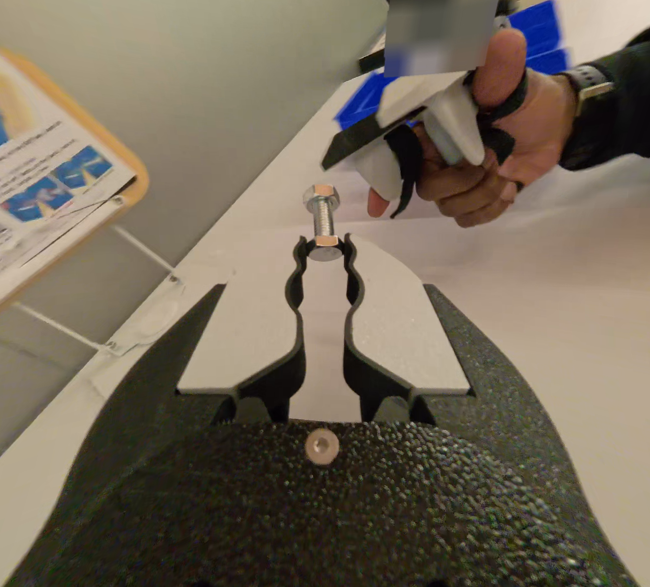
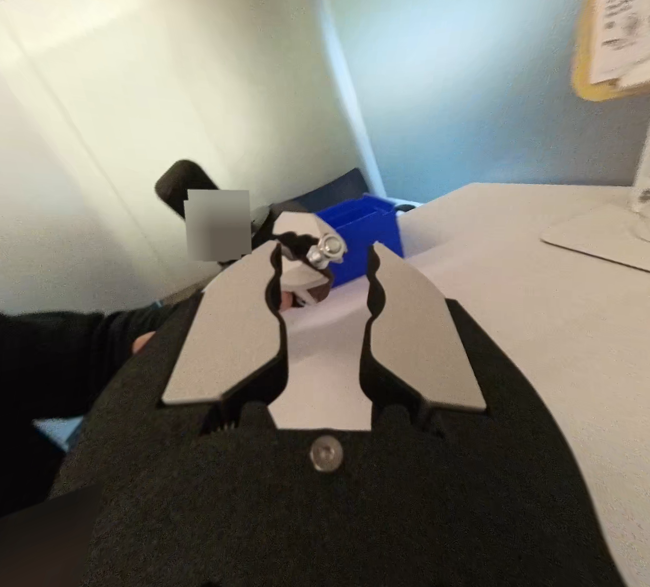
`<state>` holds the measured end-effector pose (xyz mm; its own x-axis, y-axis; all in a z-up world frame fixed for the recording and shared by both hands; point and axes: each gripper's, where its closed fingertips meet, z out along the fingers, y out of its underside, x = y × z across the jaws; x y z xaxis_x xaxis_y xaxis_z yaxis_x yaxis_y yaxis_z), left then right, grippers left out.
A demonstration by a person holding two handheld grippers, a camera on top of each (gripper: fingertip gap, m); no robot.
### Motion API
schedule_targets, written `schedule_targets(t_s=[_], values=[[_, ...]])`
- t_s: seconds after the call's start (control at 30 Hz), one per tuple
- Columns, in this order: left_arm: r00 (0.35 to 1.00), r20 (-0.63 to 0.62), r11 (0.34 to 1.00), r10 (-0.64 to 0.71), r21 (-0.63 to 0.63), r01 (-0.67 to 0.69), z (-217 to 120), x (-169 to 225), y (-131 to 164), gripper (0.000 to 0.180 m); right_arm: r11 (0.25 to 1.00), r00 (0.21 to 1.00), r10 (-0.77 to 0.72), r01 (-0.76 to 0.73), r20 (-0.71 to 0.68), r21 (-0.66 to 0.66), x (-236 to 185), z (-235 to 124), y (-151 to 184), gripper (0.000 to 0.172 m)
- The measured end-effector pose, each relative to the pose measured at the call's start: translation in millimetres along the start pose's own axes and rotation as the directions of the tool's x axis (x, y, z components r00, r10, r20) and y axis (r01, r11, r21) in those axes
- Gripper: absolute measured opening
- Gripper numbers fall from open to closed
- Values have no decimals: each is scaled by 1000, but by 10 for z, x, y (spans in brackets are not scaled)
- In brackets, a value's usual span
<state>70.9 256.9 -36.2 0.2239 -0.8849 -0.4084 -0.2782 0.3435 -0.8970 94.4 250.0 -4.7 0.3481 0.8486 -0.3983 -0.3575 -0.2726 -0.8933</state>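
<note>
The left gripper (image 1: 324,242) was clamped on the hex head of a silver steel bolt (image 1: 323,218) carrying a nut; the right gripper's (image 2: 323,255) fingers stood apart, bare, near a blue plastic bin (image 2: 365,235)

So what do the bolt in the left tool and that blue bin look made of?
Bolt with its nut: bright plated steel by the look, shiny silver with glinting threads. Blue bin: probably moulded plastic, uniform saturated colour, thin walls, though blurred.
</note>
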Motion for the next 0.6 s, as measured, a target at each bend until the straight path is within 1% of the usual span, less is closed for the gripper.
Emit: schedule_targets(t_s=[0.07, 0.13, 0.17, 0.2, 0.23, 0.27, 0.3, 0.33, 0.37, 0.5, 0.6], values=[[1000, 25, 1000, -14, -14, 14, 174, -212, 207, 19, 998, 997, 69, -69, -20, -15, 406, 99, 58, 47], [998, 30, 998, -56, -10, 57, 264, -299, 439, 19, 991, 992, 121, -123, -27, -58, 659, 111, 254, 46], [996, 42, 997, -73, 3, 73, 255, -299, 551, 19, 987, 990, 139, -141, -28, -84, 722, 99, 353, 44], [995, 33, 996, -92, 8, 92, 242, -276, 667, 19, 982, 987, 161, -161, -13, -101, 718, 80, 393, 47], [995, 1, 995, -100, -12, 100, 221, -223, 723, 19, 982, 988, 155, -153, 6, -107, 687, 71, 371, 44], [998, -8, 998, -61, -21, 60, 198, -204, 715, 19, 985, 995, 104, -104, -5, -137, 688, 64, 393, 38], [1000, -4, 1000, -22, -21, 22, 185, -201, 713, 19, 979, 999, 45, -48, -20, -200, 704, 60, 479, 40], [1000, 0, 1000, -22, -19, 22, 193, -208, 731, 19, 966, 1000, 18, -24, -24, -256, 712, 57, 572, 45], [999, 2, 999, -36, -21, 36, 217, -210, 762, 19, 960, 1000, 29, -30, -11, -277, 687, 63, 608, 50], [996, -16, 992, 93, -88, -94, 312, -108, 851, 19, 944, 998, 63, -56, 12, -325, 643, 64, 689, 51], [990, -40, 986, 135, -90, -138, 339, -42, 862, 19, 916, 994, 105, -85, 31, -391, 609, 60, 791, 51]])
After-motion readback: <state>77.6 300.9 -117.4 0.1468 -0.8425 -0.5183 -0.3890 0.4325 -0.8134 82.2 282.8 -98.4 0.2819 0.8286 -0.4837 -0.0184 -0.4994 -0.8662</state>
